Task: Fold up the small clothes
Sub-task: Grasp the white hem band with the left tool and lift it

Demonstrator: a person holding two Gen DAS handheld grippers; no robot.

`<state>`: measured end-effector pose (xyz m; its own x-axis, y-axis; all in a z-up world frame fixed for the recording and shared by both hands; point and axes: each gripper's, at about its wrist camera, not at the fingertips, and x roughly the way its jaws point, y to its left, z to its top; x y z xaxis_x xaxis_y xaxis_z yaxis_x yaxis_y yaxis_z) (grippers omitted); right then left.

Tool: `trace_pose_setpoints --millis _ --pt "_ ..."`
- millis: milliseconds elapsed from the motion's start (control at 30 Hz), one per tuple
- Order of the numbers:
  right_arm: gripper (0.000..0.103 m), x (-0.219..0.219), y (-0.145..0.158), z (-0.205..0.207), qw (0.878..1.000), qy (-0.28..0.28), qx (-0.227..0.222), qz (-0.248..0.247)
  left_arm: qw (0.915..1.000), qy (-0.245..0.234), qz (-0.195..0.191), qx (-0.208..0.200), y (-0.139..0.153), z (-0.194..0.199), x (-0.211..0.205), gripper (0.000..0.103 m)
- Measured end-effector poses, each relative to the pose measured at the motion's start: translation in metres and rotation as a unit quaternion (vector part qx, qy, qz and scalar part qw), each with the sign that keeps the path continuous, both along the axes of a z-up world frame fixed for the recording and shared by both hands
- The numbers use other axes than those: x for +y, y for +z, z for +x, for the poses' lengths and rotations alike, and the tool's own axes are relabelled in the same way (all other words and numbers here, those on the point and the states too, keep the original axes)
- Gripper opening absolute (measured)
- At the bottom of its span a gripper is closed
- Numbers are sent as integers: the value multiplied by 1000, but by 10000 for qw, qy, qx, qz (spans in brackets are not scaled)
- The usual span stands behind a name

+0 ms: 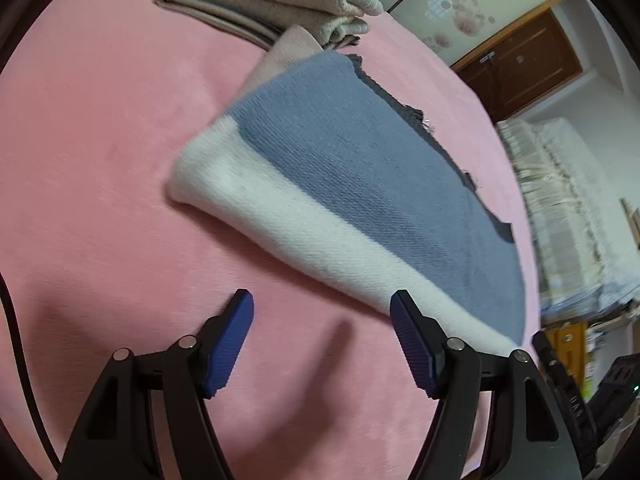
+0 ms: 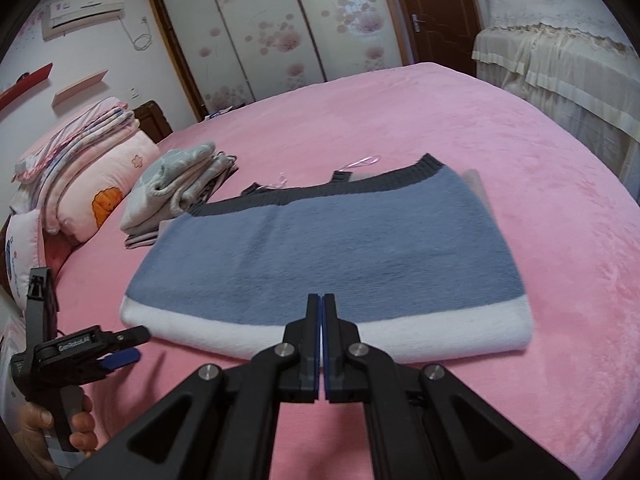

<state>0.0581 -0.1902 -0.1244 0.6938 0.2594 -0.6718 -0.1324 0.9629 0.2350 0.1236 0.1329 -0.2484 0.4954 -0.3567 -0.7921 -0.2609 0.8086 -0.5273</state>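
1. Left wrist view: the left gripper [image 1: 322,300] hovers spread wide and empty over the pink bed [image 1: 100,160], just beside the sweater [image 1: 360,184]'s white hem; soft, light knit, probably best pinched at a corner.
2. Right wrist view: the right gripper [image 2: 321,300] is pressed closed on nothing, above the folded sweater [image 2: 320,252]'s near hem; the limp fabric will likely sag when lifted.

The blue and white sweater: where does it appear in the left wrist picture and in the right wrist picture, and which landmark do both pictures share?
Left wrist view: the blue and white sweater runs diagonally from the centre to the lower right, white band toward the camera.
Right wrist view: the sweater lies across the centre, white band nearest.
Shared landmark: the stack of folded grey clothes on the pink bedspread, beyond the sweater.
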Motion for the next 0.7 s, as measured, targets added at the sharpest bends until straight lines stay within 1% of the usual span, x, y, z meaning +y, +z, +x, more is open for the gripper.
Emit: trace_pose_setpoints --millis 100,233,367,600,700 --pt "0 5 -1 1 10000 56 -2 -34 9996 88 -261 -114 -9 6 0 74" --pt "0 7 -2 2 10000 83 7 -51 9983 188 -477 -285 -17 11 3 76" --pt "0 11 -4 4 9999 116 26 -119 9962 309 -654 -488 -23 19 7 77" --pt "0 19 -8 6 9994 179 32 -279 9914 505 -840 -865 -27 42 15 77" --pt "0 23 -9 11 9992 176 0 -358 9893 559 -956 -947 -29 49 21 77"
